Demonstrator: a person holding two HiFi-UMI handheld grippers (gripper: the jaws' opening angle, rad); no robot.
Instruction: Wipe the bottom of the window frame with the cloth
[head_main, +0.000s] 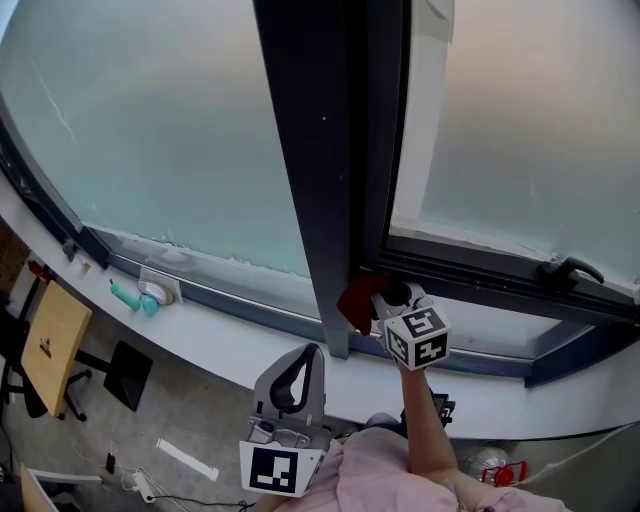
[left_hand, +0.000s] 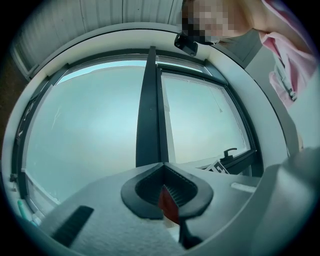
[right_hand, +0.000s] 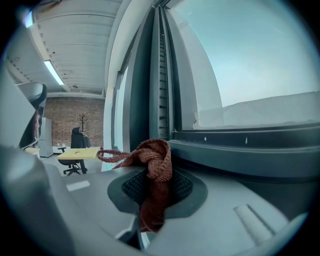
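Right tool (right_hand: 157, 172): jaws clamped on red knit cloth (right_hand: 159, 150). The cloth is bunched above the pads w/ a loose strand trailing left. In head view the cloth sits at the foot of the dark mullion (head_main: 320, 180), at the left end of the window frame bottom rail (head_main: 480, 270). Contact w/ the rail: can't tell. Black handle (head_main: 570, 268) is further right on the same rail.

Left tool (left_hand: 162, 172): jaws together, nothing gripped. It is held low near the person's body, on the room side of the white sill (head_main: 200, 335), well apart from the cloth. Teal item (head_main: 135, 297) on the sill, far left.
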